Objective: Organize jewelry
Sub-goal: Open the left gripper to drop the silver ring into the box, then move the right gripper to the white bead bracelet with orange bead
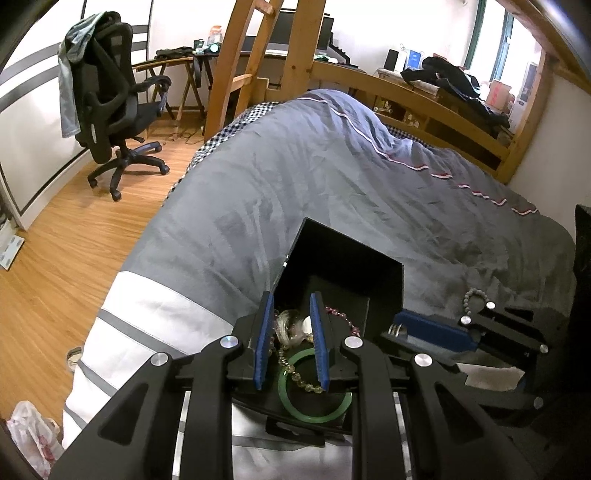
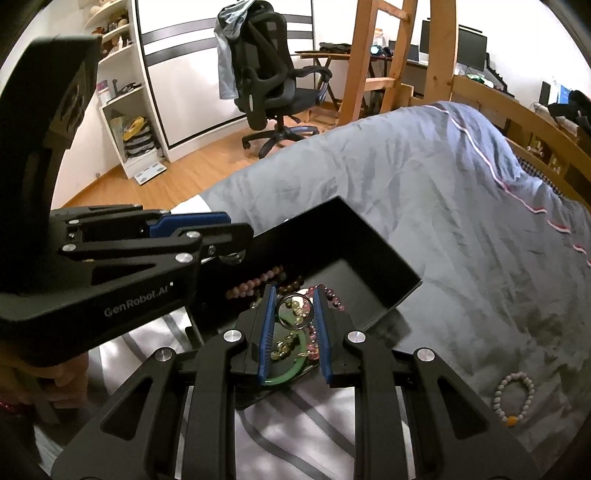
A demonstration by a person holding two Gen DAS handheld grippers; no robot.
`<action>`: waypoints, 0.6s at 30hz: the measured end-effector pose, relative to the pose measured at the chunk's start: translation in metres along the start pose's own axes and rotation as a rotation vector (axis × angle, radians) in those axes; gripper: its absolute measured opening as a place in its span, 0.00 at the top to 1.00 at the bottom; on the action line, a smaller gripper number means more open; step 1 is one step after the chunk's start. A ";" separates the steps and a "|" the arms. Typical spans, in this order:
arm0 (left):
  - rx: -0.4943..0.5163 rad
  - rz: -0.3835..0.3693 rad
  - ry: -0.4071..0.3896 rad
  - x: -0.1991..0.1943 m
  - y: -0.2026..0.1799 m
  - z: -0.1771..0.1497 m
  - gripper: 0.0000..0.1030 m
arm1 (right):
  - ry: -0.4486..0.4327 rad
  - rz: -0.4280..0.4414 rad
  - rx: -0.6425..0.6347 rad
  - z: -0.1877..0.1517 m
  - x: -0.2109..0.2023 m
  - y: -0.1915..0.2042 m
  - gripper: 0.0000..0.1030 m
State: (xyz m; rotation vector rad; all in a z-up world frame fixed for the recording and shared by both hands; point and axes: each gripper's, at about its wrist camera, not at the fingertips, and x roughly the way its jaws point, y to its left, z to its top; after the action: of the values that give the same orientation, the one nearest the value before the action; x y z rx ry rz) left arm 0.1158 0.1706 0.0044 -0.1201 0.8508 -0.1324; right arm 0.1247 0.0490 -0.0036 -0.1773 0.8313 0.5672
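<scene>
Both feeds look bright to me, daylight washing in from the window (image 1: 491, 40) at upper right of the left wrist view, and the white wall (image 1: 173, 26) blows out near pure white. The grey duvet (image 1: 332, 177) reads evenly lit, folds soft-shadowed. Inside the black box (image 2: 354, 258) I lose detail; it's nearly solid black. Small glints sit on the tool rivets. Fisheye bend is heavy: the bed frame (image 1: 424, 96) arcs, corners vignette black. In the right wrist view the left tool (image 2: 192, 221) looms close and slightly soft.
</scene>
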 end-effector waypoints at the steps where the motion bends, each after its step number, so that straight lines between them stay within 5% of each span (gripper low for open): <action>1: -0.005 -0.001 0.000 0.000 0.001 0.000 0.81 | 0.001 0.008 0.002 -0.001 0.000 0.000 0.79; 4: -0.013 0.005 -0.001 0.000 0.003 0.001 0.79 | 0.005 0.025 0.004 -0.002 0.000 0.002 0.79; 6: -0.016 0.013 -0.006 -0.001 0.003 0.001 0.65 | 0.008 0.030 -0.002 -0.003 0.000 0.002 0.78; 8: -0.021 0.030 -0.024 -0.004 0.004 0.001 0.53 | 0.002 0.033 0.005 -0.002 -0.002 0.001 0.68; 10: -0.033 0.045 -0.036 -0.006 0.007 0.002 0.39 | -0.016 0.030 0.011 -0.003 -0.006 -0.001 0.42; 11: -0.043 0.063 -0.042 -0.007 0.009 0.002 0.26 | -0.029 0.023 0.015 -0.003 -0.009 -0.002 0.39; 15: -0.089 0.106 -0.067 -0.010 0.018 0.005 0.13 | -0.067 -0.040 0.021 -0.005 -0.025 -0.012 0.10; 18: -0.103 0.105 -0.080 -0.012 0.019 0.006 0.13 | -0.078 -0.083 0.035 -0.007 -0.040 -0.029 0.09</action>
State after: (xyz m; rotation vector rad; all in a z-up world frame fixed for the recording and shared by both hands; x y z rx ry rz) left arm 0.1137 0.1919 0.0140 -0.1754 0.7826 0.0149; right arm 0.1145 0.0055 0.0189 -0.1556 0.7541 0.4783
